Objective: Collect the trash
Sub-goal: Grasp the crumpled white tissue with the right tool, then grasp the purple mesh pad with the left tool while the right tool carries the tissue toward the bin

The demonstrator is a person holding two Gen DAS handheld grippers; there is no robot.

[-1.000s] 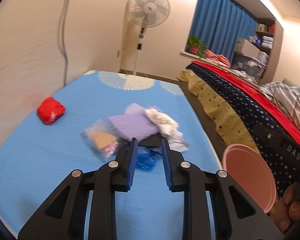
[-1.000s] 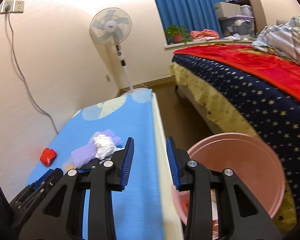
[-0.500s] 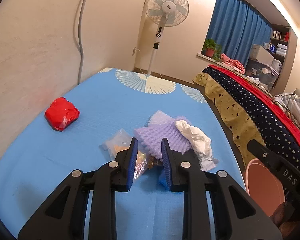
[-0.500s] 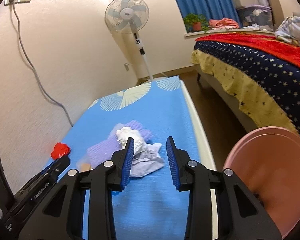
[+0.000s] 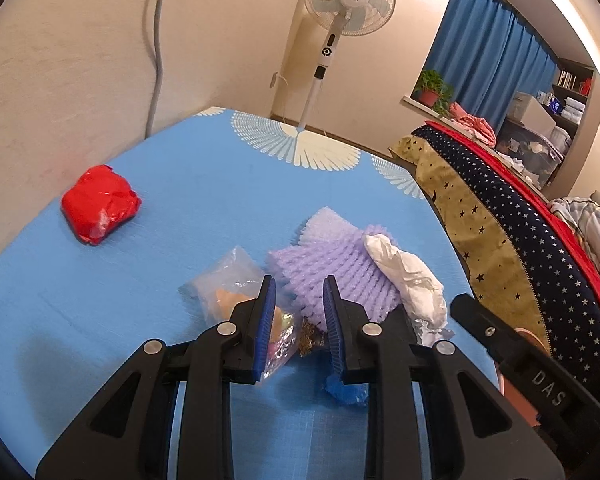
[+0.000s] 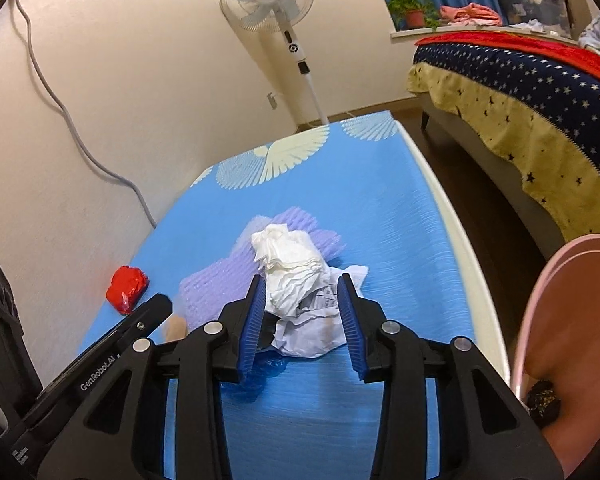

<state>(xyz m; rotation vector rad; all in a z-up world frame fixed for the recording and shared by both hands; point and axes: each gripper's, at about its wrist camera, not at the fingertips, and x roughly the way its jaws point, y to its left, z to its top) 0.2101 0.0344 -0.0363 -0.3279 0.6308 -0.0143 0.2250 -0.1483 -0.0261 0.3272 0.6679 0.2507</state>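
Note:
A pile of trash lies on the blue-covered table [image 5: 180, 200]: a purple foam net [image 5: 332, 256], a crumpled white tissue [image 5: 404, 276], a clear bag with orange contents [image 5: 228, 284] and a blue wrapper [image 5: 346, 392]. A red wrapper [image 5: 100, 204] lies apart at the left. My left gripper [image 5: 298, 280] hovers over the foam net and a brown scrap, its jaws narrowly apart and gripping nothing. My right gripper [image 6: 301, 278] straddles the white tissue [image 6: 288, 264]. Its jaws are opening and the pads do not press on the paper. A pink bin [image 6: 572, 320] stands off the table's right edge.
A standing fan [image 6: 268, 0] is beyond the table's far end. A bed with a starry cover [image 6: 520, 92] runs along the right, with brown floor between it and the table. A wall with a hanging cable [image 6: 80, 148] borders the left. The red wrapper [image 6: 127, 289] lies near that wall.
My right gripper swung left from above the pink bin to over the white tissue, and its jaws widened slightly. My left gripper moved forward over the pile, its gap unchanged.

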